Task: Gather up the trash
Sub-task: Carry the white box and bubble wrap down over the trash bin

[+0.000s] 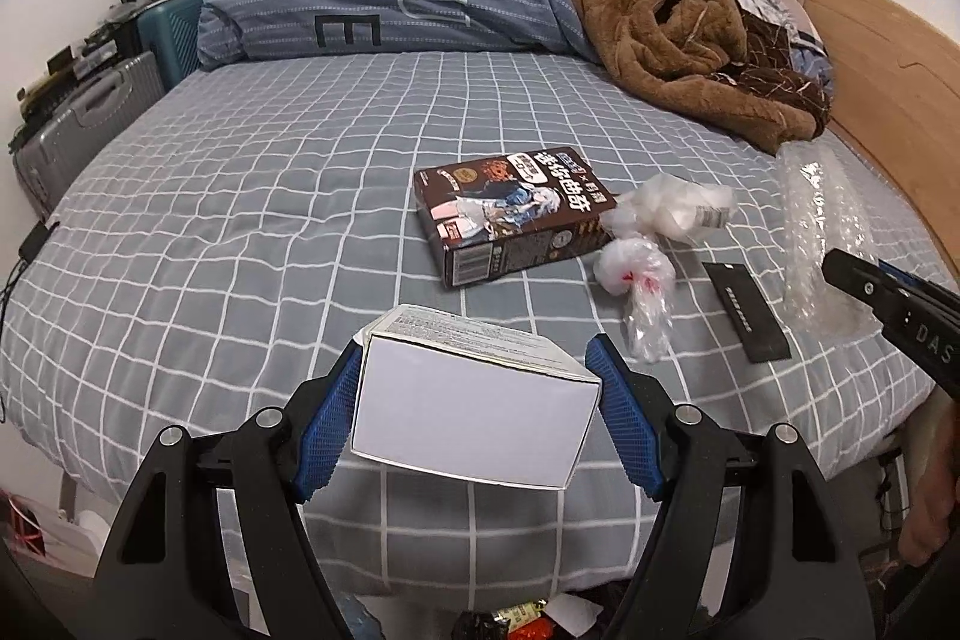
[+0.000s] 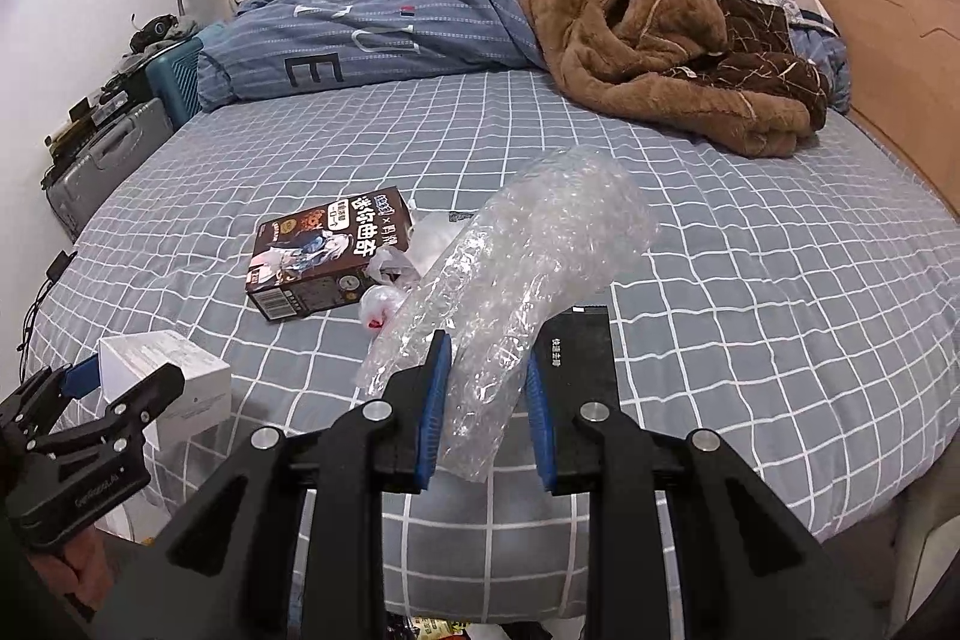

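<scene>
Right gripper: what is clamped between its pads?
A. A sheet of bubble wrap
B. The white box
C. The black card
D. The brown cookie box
A: the right gripper is shut on the bubble wrap, lifted off the bed.

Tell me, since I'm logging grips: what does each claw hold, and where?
Left claw clamps the white box by its two ends. Right claw pinches the bubble wrap near its lower end.

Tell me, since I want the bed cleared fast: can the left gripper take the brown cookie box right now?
Probably not: the left gripper is shut on the white box, so its jaws are full, though the cookie box lies unobstructed ahead.
</scene>
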`<control>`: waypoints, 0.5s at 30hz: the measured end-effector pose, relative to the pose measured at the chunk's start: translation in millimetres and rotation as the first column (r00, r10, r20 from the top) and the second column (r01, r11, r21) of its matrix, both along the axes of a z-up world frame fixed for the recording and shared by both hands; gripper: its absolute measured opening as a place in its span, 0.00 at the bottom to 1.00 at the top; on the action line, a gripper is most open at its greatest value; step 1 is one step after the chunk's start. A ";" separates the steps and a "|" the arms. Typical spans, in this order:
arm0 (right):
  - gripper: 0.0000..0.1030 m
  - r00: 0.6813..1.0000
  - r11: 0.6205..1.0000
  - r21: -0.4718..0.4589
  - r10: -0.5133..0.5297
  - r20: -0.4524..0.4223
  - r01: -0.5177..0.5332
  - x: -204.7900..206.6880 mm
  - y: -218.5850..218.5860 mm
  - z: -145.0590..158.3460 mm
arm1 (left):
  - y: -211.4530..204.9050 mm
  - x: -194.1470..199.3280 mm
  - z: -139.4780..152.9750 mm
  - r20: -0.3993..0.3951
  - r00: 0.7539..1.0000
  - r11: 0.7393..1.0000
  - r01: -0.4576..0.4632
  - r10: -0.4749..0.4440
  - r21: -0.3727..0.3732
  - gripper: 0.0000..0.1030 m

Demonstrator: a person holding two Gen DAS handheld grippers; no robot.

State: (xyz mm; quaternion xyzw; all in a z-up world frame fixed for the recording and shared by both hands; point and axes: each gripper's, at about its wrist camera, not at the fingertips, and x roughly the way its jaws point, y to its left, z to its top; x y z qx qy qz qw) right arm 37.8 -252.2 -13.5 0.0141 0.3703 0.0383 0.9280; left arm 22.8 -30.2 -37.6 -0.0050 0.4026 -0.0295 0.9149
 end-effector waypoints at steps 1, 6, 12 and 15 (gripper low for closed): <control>0.23 1.000 1.000 -0.002 0.001 0.002 -0.001 -3.3 1.4 1.8 | -0.1 -2.3 0.5 0.001 1.000 1.000 0.003 -0.003 0.000 0.70; 0.23 1.000 1.000 0.004 -0.002 0.014 0.002 -14.7 3.9 8.7 | 0.9 -15.1 5.3 0.011 1.000 1.000 0.011 -0.011 -0.007 0.70; 0.23 1.000 1.000 0.013 -0.002 0.026 0.002 -29.0 4.9 17.5 | 1.4 -30.7 7.5 0.011 1.000 1.000 0.017 -0.017 -0.017 0.70; 0.23 1.000 1.000 0.016 0.001 0.021 -0.001 -37.1 5.3 18.4 | 3.3 -40.3 8.6 0.009 1.000 1.000 0.016 -0.016 -0.025 0.70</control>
